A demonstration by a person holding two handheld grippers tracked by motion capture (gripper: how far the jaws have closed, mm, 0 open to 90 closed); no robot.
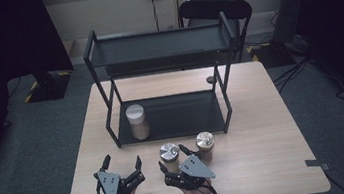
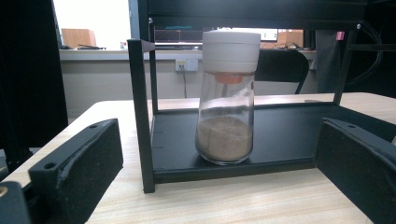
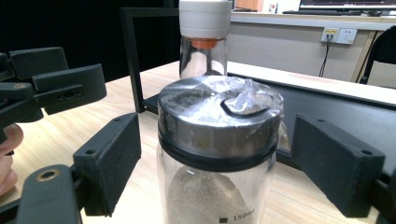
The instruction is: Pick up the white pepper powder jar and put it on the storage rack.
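Silver-lidded, the nearer spice jar (image 3: 217, 154) stands on the wooden table (image 1: 275, 129) between the right gripper (image 1: 172, 160)'s parted jaws, not yet clamped, while the white-capped jar (image 1: 138, 121) already sits on the black rack (image 1: 172, 114)'s lower shelf, the left gripper (image 1: 121, 163) open.

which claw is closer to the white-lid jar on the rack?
Left. The left claw sits open just in front of the white-lid jar; the right claw is farther right, straddling the silver-lid jar.
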